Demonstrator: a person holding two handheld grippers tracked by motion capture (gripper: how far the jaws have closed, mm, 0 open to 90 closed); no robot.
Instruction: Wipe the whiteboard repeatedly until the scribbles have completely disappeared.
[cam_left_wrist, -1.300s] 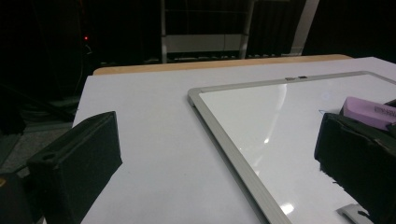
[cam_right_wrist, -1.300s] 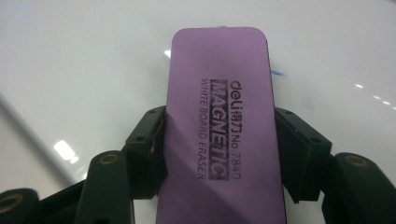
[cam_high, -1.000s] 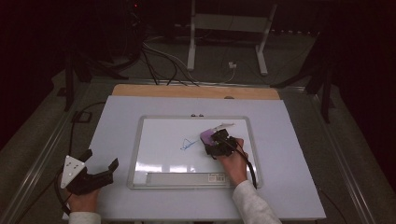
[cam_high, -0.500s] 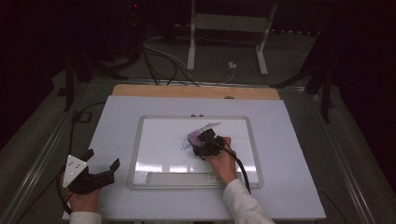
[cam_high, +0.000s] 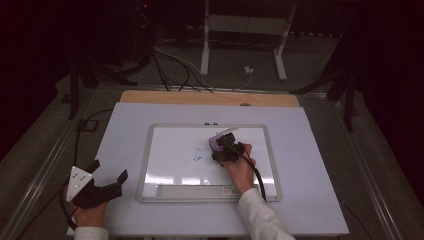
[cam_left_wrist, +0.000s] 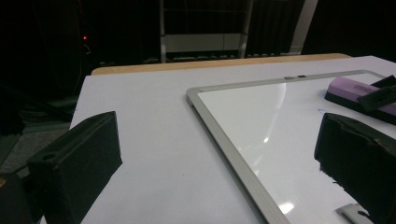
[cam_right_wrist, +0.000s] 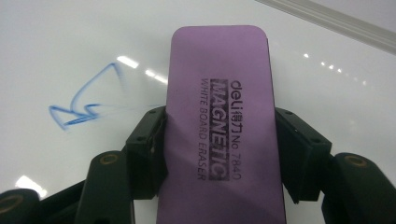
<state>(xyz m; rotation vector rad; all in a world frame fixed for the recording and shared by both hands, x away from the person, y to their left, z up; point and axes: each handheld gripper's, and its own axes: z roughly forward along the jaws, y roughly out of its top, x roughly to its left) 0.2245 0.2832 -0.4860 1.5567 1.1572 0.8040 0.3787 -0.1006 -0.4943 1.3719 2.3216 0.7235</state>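
Your right gripper (cam_right_wrist: 219, 154) clamps the purple eraser (cam_right_wrist: 219, 121), which lies flat on the whiteboard (cam_high: 165, 150) beside a blue mark (cam_right_wrist: 86, 100). Your left gripper (cam_high: 107, 177) rests with its jaws spread and empty on the table (cam_high: 310, 150), left of the board.

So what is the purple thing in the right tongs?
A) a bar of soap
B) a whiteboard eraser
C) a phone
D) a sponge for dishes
B: the purple block pinched in the right tongs has "MAGNETIC WHITE BOARD ERASER" printed on it, and it sits on the whiteboard beside the blue scribble.
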